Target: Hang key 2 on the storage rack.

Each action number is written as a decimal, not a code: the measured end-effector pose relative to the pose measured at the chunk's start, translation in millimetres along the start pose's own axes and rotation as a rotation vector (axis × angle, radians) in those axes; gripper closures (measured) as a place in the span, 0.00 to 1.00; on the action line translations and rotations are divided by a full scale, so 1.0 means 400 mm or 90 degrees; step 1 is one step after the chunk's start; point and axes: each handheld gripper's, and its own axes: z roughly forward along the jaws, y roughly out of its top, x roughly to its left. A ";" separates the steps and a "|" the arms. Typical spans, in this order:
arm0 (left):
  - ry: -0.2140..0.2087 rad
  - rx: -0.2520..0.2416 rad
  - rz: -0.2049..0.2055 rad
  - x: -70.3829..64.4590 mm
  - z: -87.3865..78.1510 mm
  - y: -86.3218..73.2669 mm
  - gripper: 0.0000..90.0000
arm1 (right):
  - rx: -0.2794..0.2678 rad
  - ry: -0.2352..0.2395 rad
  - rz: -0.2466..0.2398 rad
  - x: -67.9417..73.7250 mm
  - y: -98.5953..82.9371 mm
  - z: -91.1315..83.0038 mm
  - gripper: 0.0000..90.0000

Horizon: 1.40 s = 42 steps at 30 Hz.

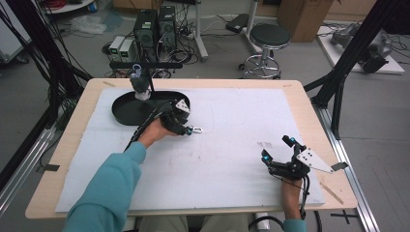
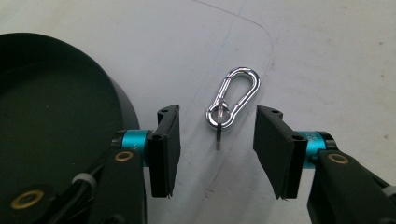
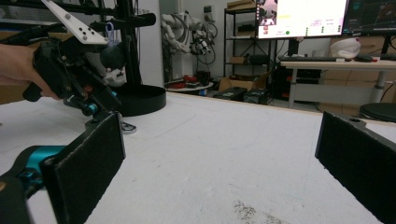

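A small silver carabiner clip lies flat on the white mat, just right of a black oval tray. In the high view the clip rests right at the tip of my left gripper. Seen along its jaws, my left gripper is open and the clip's ring end lies between the two pads without touching either. My right gripper is open too, held low over the mat near the front right with nothing between its pads. Across the mat, the right gripper view also catches the left gripper.
The tray's wall stands close to the left jaw. A black stand rises behind the tray with a small grey object clamped to it. The white mat covers most of the wooden table. A faint dark smudge marks the mat.
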 end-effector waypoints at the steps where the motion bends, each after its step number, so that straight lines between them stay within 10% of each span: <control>1: 0.002 0.000 0.000 0.000 -0.001 0.000 0.61 | 0.000 0.000 -0.001 0.000 0.000 0.000 0.01; 42: 0.004 0.017 0.019 0.001 0.011 -0.003 0.92 | -0.001 -0.001 0.005 -0.001 0.000 -0.001 0.01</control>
